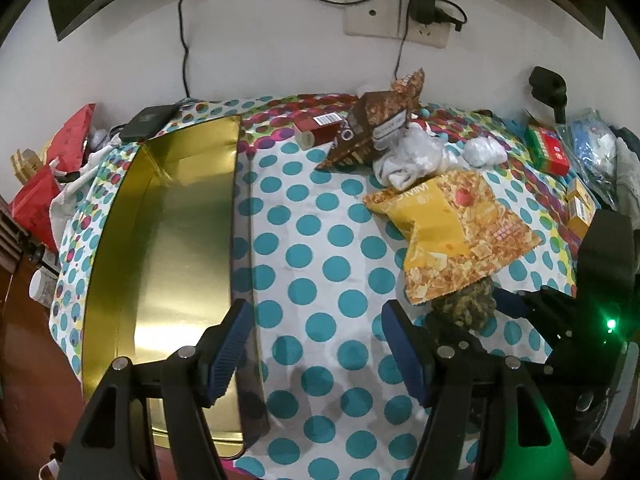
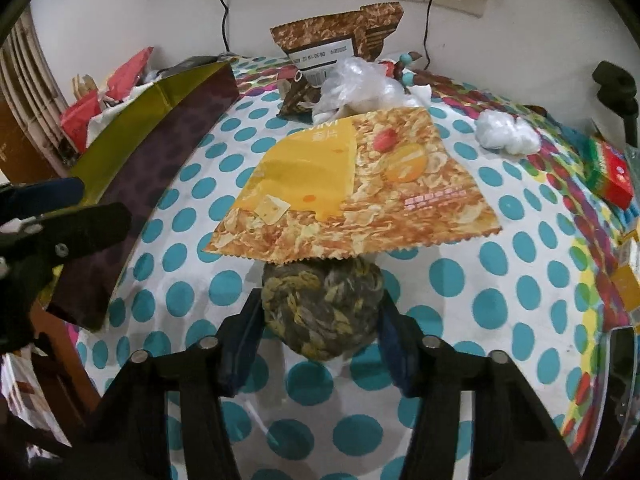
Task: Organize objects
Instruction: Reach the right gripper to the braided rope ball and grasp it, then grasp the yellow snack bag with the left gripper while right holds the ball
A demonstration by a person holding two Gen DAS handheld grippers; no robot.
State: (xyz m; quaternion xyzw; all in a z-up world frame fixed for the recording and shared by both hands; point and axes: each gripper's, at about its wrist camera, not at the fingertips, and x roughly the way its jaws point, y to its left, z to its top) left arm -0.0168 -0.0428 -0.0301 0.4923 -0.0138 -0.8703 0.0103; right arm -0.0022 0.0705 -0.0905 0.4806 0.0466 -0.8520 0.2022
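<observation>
- Between the two blue pads of the right tool [image 2: 320,316] sits a round ball of knotted rope [image 2: 320,312], woven in dull olive, grey and yellow strands; both pads press against its sides, so the tool grips it.
- The ball is roughly as wide as it is tall, so it has no clear long axis or pointing direction; its braided strands curl across the surface.
- It rests on the tabletop [image 2: 460,280], which is covered by a white cloth with teal dots.
- The ball's far side is tucked under the near, zigzag-cut edge of a yellow and orange snack bag [image 2: 352,192], which lies flat with its length running away from the camera.
- Beyond that bag stand a brown snack bag [image 2: 340,36], a crumpled clear plastic bag [image 2: 356,80], and, to the right, a small white wad of plastic [image 2: 506,132].
- At the left of the tabletop lies a long rectangular tin [image 1: 160,220] with a shiny gold inside, nothing visible in it.
- The left tool [image 1: 316,356] hangs just beside the tin's right wall with its jaws wide apart and nothing between them.
- A red and green box [image 1: 548,152] lies near the far right edge.
</observation>
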